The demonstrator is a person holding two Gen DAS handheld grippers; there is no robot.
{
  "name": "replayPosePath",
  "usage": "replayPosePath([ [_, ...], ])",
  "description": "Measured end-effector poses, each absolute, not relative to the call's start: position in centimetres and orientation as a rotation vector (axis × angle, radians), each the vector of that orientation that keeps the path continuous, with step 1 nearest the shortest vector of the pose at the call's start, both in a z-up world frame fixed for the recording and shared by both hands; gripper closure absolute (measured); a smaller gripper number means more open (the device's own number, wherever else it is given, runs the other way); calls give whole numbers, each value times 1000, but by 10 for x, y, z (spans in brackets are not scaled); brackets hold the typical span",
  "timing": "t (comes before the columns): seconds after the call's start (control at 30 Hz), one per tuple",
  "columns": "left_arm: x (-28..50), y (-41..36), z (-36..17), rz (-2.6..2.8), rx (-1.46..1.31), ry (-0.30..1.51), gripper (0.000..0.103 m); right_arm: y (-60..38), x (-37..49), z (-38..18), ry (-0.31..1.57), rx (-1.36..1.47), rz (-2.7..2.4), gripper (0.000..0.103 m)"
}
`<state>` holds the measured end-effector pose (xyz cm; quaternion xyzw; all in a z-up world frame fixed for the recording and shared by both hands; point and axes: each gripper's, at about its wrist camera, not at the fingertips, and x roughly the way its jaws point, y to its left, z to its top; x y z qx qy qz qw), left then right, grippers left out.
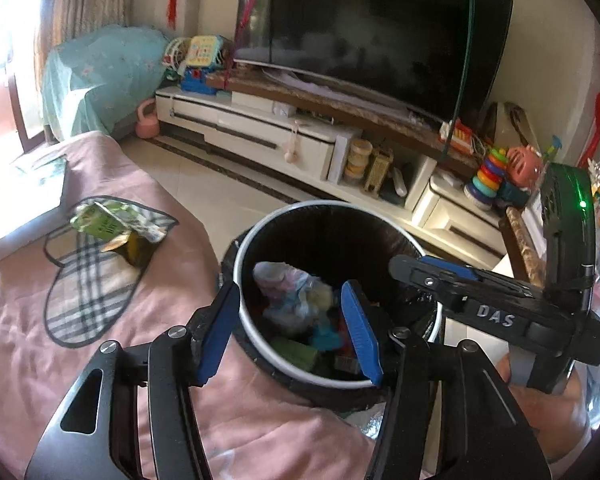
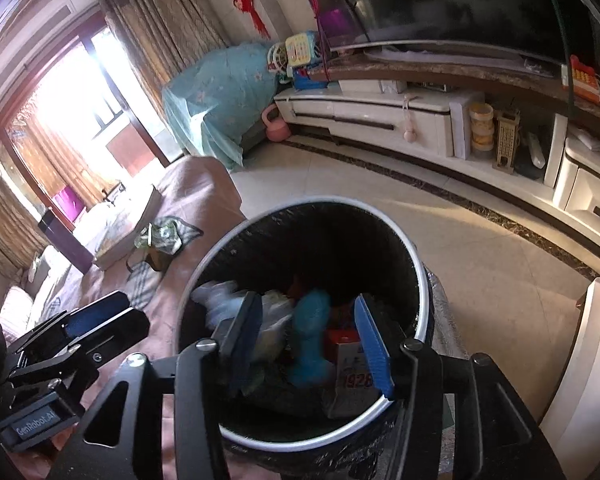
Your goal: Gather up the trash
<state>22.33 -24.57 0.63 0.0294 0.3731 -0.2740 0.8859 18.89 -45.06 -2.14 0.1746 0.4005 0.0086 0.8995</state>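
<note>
Left wrist view: left gripper [image 1: 290, 330] is hanging over the bin [image 1: 260, 240], jaws apart w/ nothing between the pads; near rim is passing under its left finger. Right gripper [image 1: 432, 276] is reaching in from the right, over the bin's far-right rim. Bin is holding mixed trash: a crumpled pale bag [image 1: 288, 288] ahead of the jaws, a green box [image 1: 296, 354] lower down, plus bits too dark to make out.

Right wrist view: right gripper [image 2: 308, 344] is also sitting over the bin [image 2: 416, 264], jaws apart, clamping nothing. Between and below its fingers a blurred teal object [image 2: 310, 340] is lying long axis roughly away from the cam; a white carton [image 2: 350, 376] w/ red print is just right of it, partly cut off by the right finger. Bag [image 2: 220, 300] is smeared, to the left.

Well left of both grippers, a green carton [image 1: 100, 224] is still lying on the pink cover [image 1: 28, 320], crushed, tipped on its side, beside a book [image 1: 24, 204].
</note>
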Motion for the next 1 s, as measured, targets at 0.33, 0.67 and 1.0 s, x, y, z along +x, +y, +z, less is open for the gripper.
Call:
replayPosePath([
  [0.33, 173, -175, 22, -497, -54, 707, 21, -429, 136, 13, 687, 382, 14, 6],
  [0.67, 99, -110, 14, -427, -100, 618, 12, -373, 70, 19, 605, 353, -8, 1],
  [1.0, 34, -78, 36, -295, -51, 373, 0, -325, 10, 66, 371, 153, -97, 0],
])
